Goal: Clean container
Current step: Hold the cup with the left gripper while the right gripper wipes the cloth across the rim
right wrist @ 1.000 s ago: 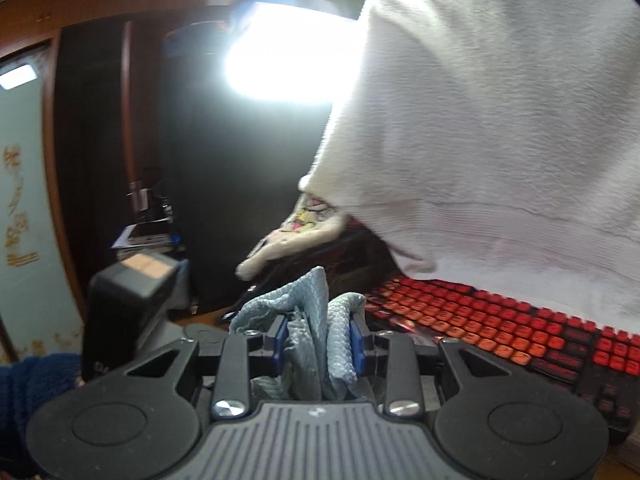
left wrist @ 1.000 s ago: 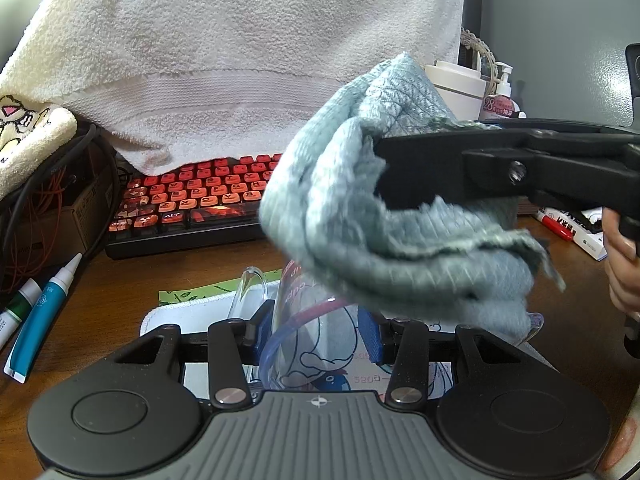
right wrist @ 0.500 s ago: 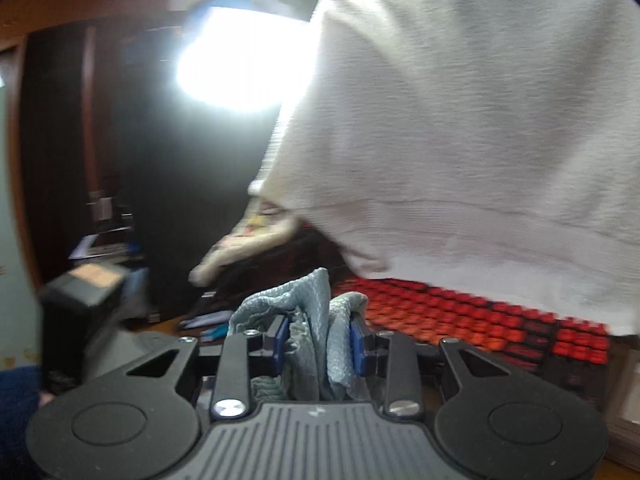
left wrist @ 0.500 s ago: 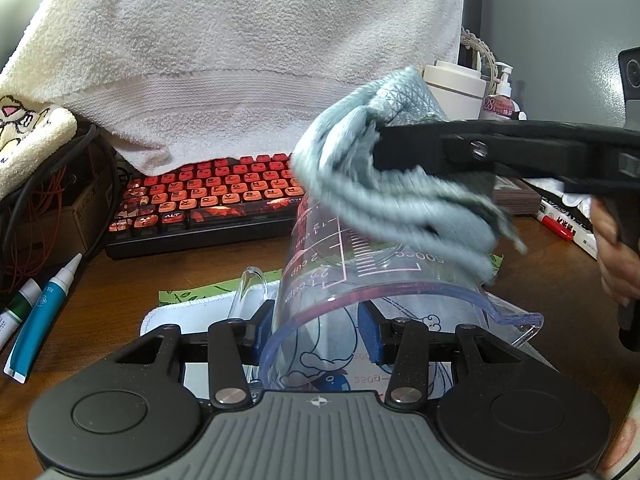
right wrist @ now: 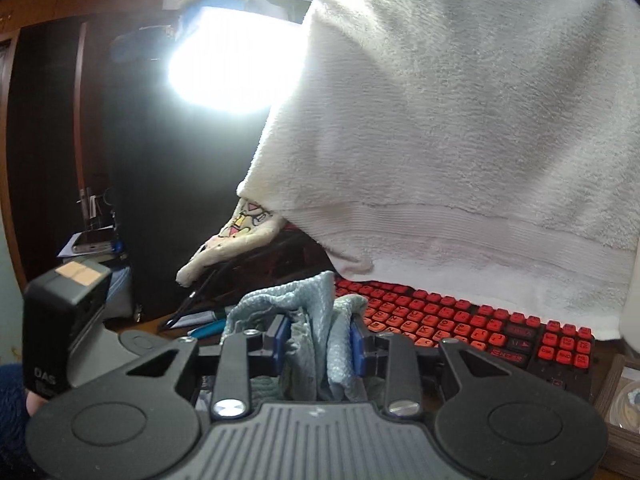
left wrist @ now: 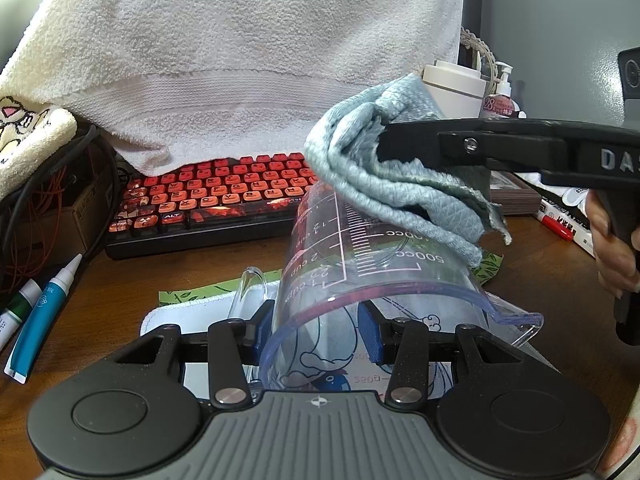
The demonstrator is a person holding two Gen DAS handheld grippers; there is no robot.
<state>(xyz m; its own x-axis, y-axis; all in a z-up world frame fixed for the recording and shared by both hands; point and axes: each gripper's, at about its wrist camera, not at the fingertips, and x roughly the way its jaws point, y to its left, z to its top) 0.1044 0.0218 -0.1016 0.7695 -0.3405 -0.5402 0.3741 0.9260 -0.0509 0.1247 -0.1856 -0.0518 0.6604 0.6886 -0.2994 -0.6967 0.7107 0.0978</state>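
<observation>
A clear plastic measuring jug [left wrist: 372,280] with printed scale marks lies tilted, its open mouth toward my left wrist camera. My left gripper [left wrist: 318,334] is shut on its rim, one blue pad inside and one outside. A bunched grey-blue cloth [left wrist: 384,184] hangs over the jug's far end, touching its upper wall. My right gripper [right wrist: 318,340] is shut on that cloth [right wrist: 316,332]; in the left wrist view it reaches in level from the right [left wrist: 472,144], held by a person's hand [left wrist: 612,240].
A red-keyed keyboard [left wrist: 208,196] lies behind the jug under a hanging white towel [left wrist: 248,60]. Tubes [left wrist: 40,308] sit at the left on the wooden desk [left wrist: 120,292]. A printed mat [left wrist: 176,312] lies under the jug. Bottles [left wrist: 456,84] and books stand at the right.
The cloth and right gripper have lifted up and away from the jug's mouth to its far end, uncovering the jug's wall and scale. The left gripper and jug have stayed still.
</observation>
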